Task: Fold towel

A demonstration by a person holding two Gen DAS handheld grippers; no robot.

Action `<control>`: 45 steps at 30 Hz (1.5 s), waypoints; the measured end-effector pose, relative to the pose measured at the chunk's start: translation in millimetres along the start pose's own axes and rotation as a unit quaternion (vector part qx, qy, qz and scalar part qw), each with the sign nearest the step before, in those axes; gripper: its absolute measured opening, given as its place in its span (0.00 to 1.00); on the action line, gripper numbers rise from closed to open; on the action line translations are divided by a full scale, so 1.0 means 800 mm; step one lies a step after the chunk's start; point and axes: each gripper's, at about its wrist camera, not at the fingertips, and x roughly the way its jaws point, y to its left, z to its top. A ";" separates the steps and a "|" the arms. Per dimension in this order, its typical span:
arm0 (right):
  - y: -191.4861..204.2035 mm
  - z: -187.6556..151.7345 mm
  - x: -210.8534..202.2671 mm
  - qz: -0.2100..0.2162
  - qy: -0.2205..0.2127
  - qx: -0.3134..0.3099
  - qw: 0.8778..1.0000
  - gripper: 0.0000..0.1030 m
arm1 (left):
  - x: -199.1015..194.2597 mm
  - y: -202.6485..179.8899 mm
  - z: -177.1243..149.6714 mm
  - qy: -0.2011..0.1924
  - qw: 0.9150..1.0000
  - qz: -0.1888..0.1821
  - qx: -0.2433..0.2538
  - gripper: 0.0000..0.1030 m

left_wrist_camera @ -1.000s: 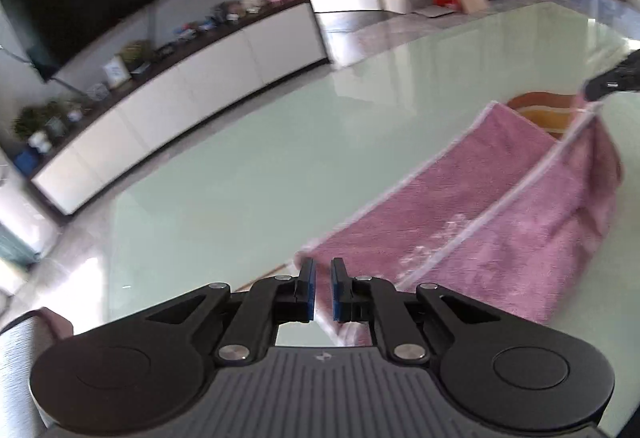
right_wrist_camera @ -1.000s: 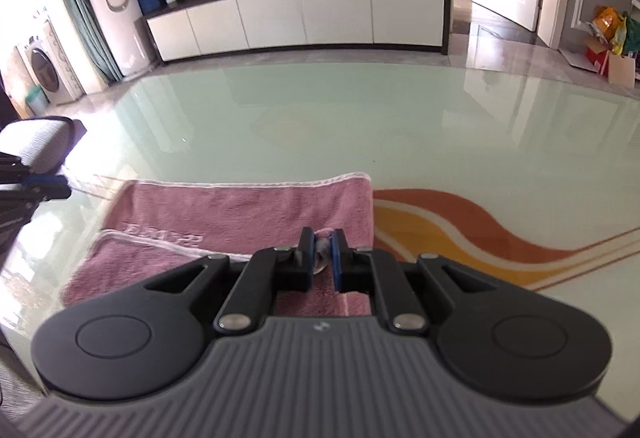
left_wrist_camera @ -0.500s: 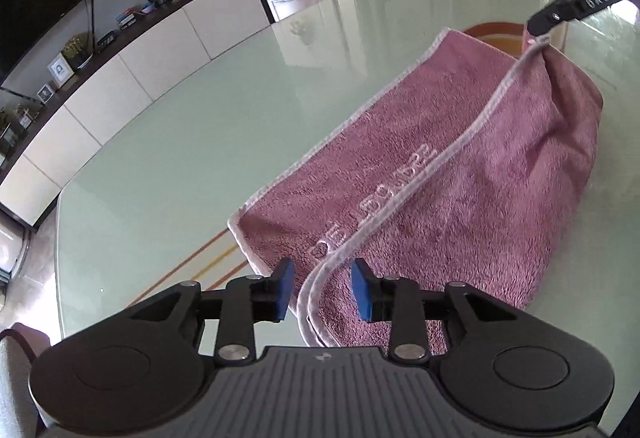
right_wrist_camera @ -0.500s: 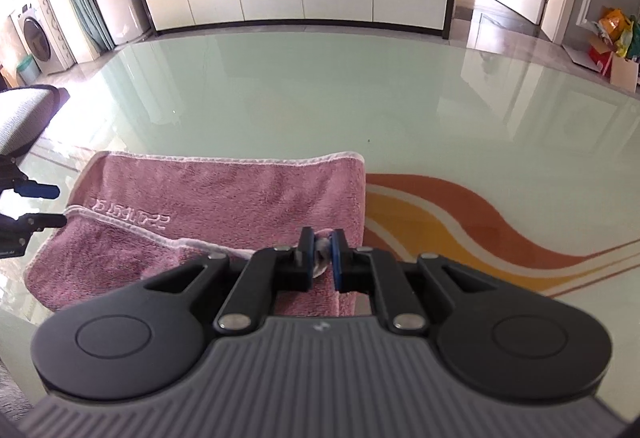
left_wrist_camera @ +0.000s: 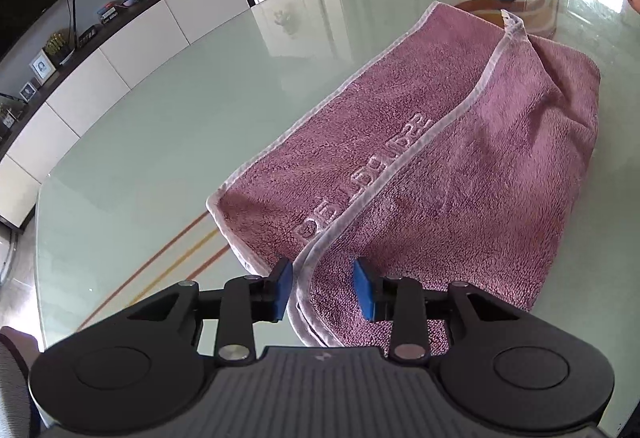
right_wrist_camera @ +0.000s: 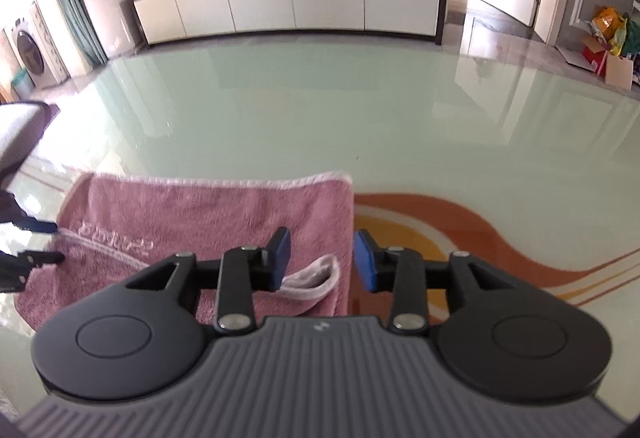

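A pink towel (left_wrist_camera: pixel 460 157) with a pale hem lies folded lengthwise on the glass table (left_wrist_camera: pixel 160 125), its upper layer stopping short of the far long edge. My left gripper (left_wrist_camera: pixel 323 266) is open at the towel's near end, with the hemmed corner loose between its blue pads. In the right wrist view the towel (right_wrist_camera: pixel 208 209) lies left of centre. My right gripper (right_wrist_camera: pixel 323 238) has its jaws opening, and the curled towel corner (right_wrist_camera: pixel 316 274) lies slack between them, free of the pads. The left gripper (right_wrist_camera: pixel 48 242) shows at the towel's far end.
An orange and yellow wave pattern (right_wrist_camera: pixel 460 234) runs across the glass right of the towel. A white low cabinet (right_wrist_camera: pixel 300 1) with ornaments stands beyond the table. A grey chair (right_wrist_camera: pixel 16 133) sits at the table's left edge.
Both grippers have opened and let go of the towel's corners. The top layer has dropped flat onto the lower one. The left gripper came down toward the table.
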 end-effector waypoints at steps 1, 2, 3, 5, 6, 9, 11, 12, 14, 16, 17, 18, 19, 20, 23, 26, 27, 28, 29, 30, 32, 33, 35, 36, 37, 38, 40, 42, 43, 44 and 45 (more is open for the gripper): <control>-0.005 0.000 -0.002 0.007 0.002 0.001 1.000 0.35 | 0.001 -0.001 0.000 -0.001 1.000 0.000 0.000 0.37; -0.009 0.000 -0.003 0.015 0.005 0.000 1.000 0.35 | 0.001 -0.001 0.000 -0.001 1.000 0.001 0.000 0.37; -0.011 -0.001 -0.003 0.017 0.010 -0.004 1.000 0.35 | 0.002 -0.001 0.001 -0.002 1.000 0.002 -0.001 0.37; -0.013 -0.007 0.000 0.017 0.023 -0.023 0.999 0.35 | 0.002 -0.002 0.001 -0.004 1.000 0.004 0.000 0.37; -0.013 -0.009 0.002 0.018 0.027 -0.030 0.999 0.35 | 0.003 -0.002 0.002 -0.004 1.000 0.005 0.001 0.38; -0.012 -0.019 0.008 0.040 0.042 -0.047 0.997 0.35 | 0.003 -0.003 0.001 -0.005 1.000 0.007 0.009 0.39; -0.010 -0.023 0.011 0.046 0.049 -0.051 0.996 0.35 | 0.003 -0.004 0.000 -0.006 1.000 0.008 0.015 0.39; -0.009 -0.024 0.012 0.049 0.051 -0.053 0.996 0.35 | 0.002 -0.004 0.000 -0.006 1.000 0.008 0.016 0.39; -0.004 -0.029 0.013 0.052 0.056 -0.062 0.995 0.35 | 0.002 -0.003 -0.001 -0.007 1.000 0.007 0.015 0.39; -0.002 -0.030 0.013 0.054 0.056 -0.066 0.995 0.38 | 0.005 -0.003 0.000 -0.008 1.000 0.006 0.011 0.40; -0.002 -0.030 0.013 0.055 0.055 -0.066 0.995 0.39 | 0.006 -0.004 0.001 -0.008 1.000 0.006 0.009 0.40; -0.002 -0.031 0.013 0.056 0.055 -0.066 0.995 0.39 | 0.006 -0.006 0.001 -0.010 1.000 0.005 0.006 0.39; -0.002 -0.031 0.013 0.056 0.056 -0.066 0.995 0.39 | 0.005 -0.006 0.000 -0.011 1.000 0.004 0.005 0.39; -0.002 -0.032 0.013 0.056 0.057 -0.067 0.995 0.39 | 0.004 -0.009 -0.001 -0.012 1.000 0.005 0.004 0.39; -0.001 -0.032 0.015 0.058 0.058 -0.071 0.994 0.39 | 0.003 -0.015 -0.004 -0.016 1.000 0.005 0.004 0.36; 0.001 -0.031 0.014 0.062 0.056 -0.077 0.994 0.39 | 0.001 -0.021 -0.006 -0.021 1.000 -0.001 -0.001 0.29; 0.002 -0.031 0.014 0.063 0.055 -0.079 0.993 0.39 | 0.000 -0.024 -0.007 -0.023 1.000 0.002 0.001 0.29; 0.003 -0.031 0.013 0.063 0.055 -0.083 0.993 0.39 | 0.000 -0.025 -0.008 -0.024 1.000 0.004 0.002 0.29; 0.003 -0.031 0.012 0.063 0.054 -0.087 0.993 0.39 | -0.001 -0.029 -0.008 -0.026 1.000 0.008 0.004 0.29; 0.003 -0.030 0.012 0.062 0.055 -0.088 0.993 0.39 | -0.003 -0.032 -0.008 -0.029 0.999 0.013 0.007 0.30; 0.002 -0.030 0.011 0.061 0.055 -0.088 0.993 0.39 | -0.004 -0.032 -0.008 -0.031 0.999 0.019 0.013 0.32; 0.001 -0.030 0.011 0.061 0.056 -0.087 0.993 0.40 | -0.004 -0.034 -0.007 -0.032 0.999 0.022 0.019 0.35; 0.000 -0.030 0.012 0.061 0.058 -0.087 0.993 0.40 | -0.003 -0.037 -0.005 -0.028 0.999 0.020 0.028 0.36; 0.000 -0.031 0.012 0.060 0.059 -0.087 0.993 0.41 | -0.002 -0.039 -0.005 -0.028 0.999 0.020 0.034 0.38; 0.000 -0.031 0.014 0.060 0.061 -0.088 0.992 0.41 | -0.002 -0.040 -0.004 -0.028 0.999 0.019 0.037 0.39; 0.000 -0.032 0.016 0.060 0.063 -0.090 0.992 0.41 | -0.002 -0.041 -0.004 -0.027 0.999 0.019 0.040 0.42; 0.001 -0.033 0.018 0.061 0.065 -0.091 0.992 0.41 | -0.002 -0.035 -0.005 -0.026 0.999 0.010 0.033 0.45; 0.003 -0.033 0.020 0.063 0.067 -0.093 0.991 0.41 | -0.002 -0.026 -0.006 -0.025 1.000 -0.007 0.014 0.46; 0.003 -0.033 0.021 0.065 0.067 -0.093 0.991 0.41 | -0.002 -0.020 -0.007 -0.025 1.000 -0.011 0.009 0.46; 0.003 -0.033 0.022 0.066 0.067 -0.094 0.991 0.41 | -0.002 -0.017 -0.008 -0.025 1.000 -0.018 0.001 0.46; 0.003 -0.032 0.022 0.067 0.068 -0.094 0.991 0.41 | -0.003 -0.014 -0.009 -0.026 0.999 -0.024 -0.007 0.46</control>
